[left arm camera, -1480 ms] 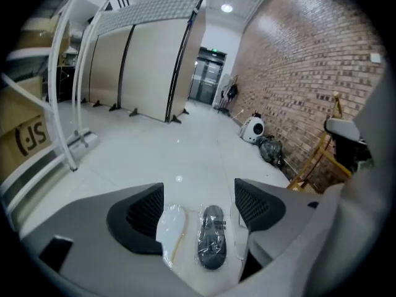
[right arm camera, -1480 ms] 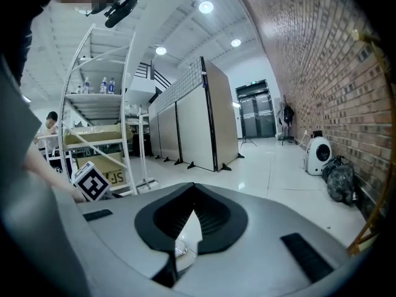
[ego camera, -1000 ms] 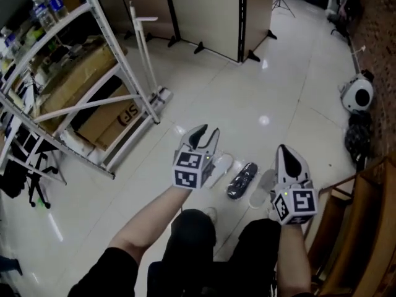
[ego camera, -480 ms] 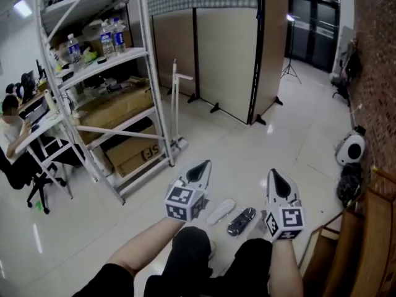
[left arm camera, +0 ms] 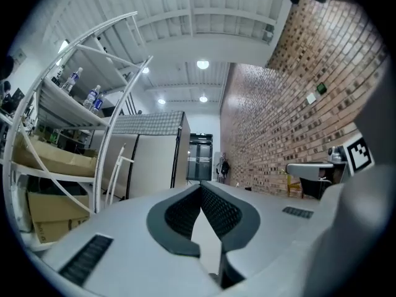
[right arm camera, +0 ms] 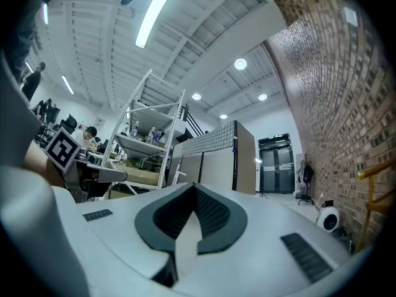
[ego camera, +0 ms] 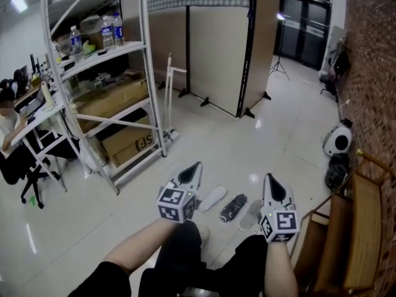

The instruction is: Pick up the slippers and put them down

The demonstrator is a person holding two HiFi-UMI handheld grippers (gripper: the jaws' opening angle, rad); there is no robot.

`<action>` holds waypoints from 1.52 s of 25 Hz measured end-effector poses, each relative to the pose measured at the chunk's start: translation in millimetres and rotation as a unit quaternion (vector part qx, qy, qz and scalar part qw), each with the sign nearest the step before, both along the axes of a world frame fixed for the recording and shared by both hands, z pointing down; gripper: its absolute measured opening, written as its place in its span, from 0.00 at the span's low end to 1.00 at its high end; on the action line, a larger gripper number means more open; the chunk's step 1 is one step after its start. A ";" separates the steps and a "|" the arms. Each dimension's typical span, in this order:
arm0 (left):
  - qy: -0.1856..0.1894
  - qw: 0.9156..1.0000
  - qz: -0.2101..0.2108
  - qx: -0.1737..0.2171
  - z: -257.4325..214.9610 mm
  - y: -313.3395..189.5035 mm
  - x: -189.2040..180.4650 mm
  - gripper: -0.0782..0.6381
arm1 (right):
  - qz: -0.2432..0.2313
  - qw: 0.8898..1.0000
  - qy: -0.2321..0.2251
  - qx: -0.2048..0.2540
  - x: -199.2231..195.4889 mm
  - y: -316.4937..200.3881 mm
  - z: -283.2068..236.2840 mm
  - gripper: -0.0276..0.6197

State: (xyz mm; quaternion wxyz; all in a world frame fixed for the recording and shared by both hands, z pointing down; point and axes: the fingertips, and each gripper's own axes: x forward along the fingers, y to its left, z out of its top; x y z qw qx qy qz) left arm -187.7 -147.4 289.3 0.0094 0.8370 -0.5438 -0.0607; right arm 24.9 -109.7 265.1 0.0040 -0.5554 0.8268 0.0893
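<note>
The flat white slipper point(ego camera: 212, 198) and the black slipper point(ego camera: 232, 207) beside it lay on the glossy pale tile floor point(ego camera: 278, 135). They looked light and floppy, so I'd pinch a side edge. The left gripper point(ego camera: 193, 169) and right gripper point(ego camera: 271, 183) hung above them, jaws closed, empty.

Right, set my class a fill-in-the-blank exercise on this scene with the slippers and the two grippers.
1. The jaws of the left gripper and the right gripper are both ___.
2. The black slipper lies on the ___.
3. In the head view, the white slipper lies ___ of the black one.
Missing words: shut; floor; left.
</note>
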 end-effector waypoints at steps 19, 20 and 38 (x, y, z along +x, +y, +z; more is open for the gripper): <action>-0.017 0.988 0.151 0.037 -12.3 87.3 108.3 0.12 | 0.152 0.988 -0.012 0.007 100.6 146.6 9.8 0.06; -0.017 0.987 0.157 0.039 -12.6 92.9 112.2 0.12 | 0.158 0.987 -0.013 0.008 103.0 153.3 9.2 0.06; -0.030 0.980 0.191 0.045 51.0 145.0 57.5 0.12 | 0.171 0.983 0.026 -0.055 159.1 241.3 102.4 0.06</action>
